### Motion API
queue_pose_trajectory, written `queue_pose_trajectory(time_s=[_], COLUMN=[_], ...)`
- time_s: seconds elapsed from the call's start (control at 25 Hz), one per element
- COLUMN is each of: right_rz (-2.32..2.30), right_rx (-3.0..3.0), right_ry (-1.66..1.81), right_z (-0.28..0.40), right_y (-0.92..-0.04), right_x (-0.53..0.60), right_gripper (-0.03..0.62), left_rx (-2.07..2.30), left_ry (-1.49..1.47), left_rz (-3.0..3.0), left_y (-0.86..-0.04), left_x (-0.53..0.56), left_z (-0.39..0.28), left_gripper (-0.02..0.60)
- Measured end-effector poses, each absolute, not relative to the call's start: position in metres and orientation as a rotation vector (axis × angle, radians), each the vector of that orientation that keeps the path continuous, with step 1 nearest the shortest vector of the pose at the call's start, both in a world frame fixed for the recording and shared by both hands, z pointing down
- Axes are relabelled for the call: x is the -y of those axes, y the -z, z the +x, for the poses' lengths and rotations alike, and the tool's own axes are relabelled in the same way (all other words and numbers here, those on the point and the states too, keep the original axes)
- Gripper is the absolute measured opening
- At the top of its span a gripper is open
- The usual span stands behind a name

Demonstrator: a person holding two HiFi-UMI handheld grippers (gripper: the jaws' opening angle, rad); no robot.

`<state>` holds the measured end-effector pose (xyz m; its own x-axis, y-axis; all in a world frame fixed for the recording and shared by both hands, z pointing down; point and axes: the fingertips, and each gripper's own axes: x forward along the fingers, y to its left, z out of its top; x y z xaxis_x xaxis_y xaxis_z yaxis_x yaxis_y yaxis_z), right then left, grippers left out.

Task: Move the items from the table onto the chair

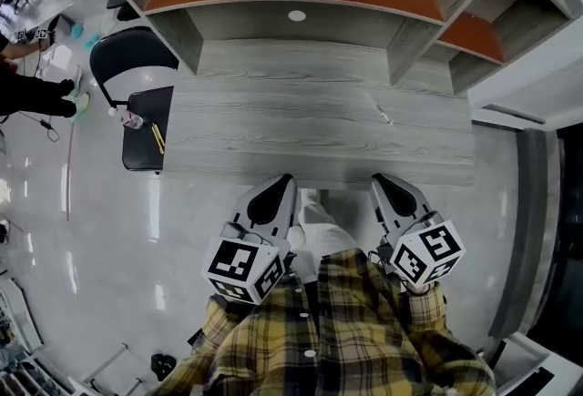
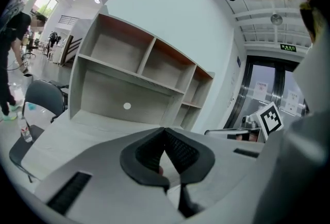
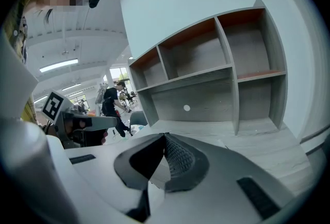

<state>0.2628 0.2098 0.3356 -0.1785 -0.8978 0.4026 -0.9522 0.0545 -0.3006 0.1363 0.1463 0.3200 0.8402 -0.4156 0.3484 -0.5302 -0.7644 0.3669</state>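
With both claws held near my body, the left gripper (image 1: pixel 278 194) and right gripper (image 1: pixel 392 189) are pinched together on nothing. Beyond them, the table (image 1: pixel 301 130) holds one thin, pen-like item (image 1: pixel 384 116), far right. The chair (image 1: pixel 146 153), at the left, carries a bottle (image 1: pixel 133 119) and a yellow piece (image 1: pixel 158 137). I fear the flat item could slip the jaws, or that crowding the seat could knock the bottle off.

grey woodgrain table (image 1: pixel 319 116), black chair (image 1: pixel 144 135), yellow plaid shirt (image 1: pixel 351 335)
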Motion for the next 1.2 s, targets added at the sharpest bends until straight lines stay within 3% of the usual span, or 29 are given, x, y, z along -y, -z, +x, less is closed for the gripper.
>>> queue_pose_trajectory(time_s=[0.4,1.2], right_rz=[1.959,2.049], right_rx=[2.255,2.041], right_ry=[-0.777,-0.839], right_z=[0.319,0.379], right_y=[-0.327,-0.367], right_x=[-0.144,-0.111], right_gripper=[0.018,0.021], left_rx=[0.676,0.572], left_ry=[-0.337,-0.381], left_rz=[2.641,2.677], left_y=[-0.293,-0.292], left_x=[-0.075,-0.027], left_z=[0.206,0.235], left_gripper=[0.005,0.005])
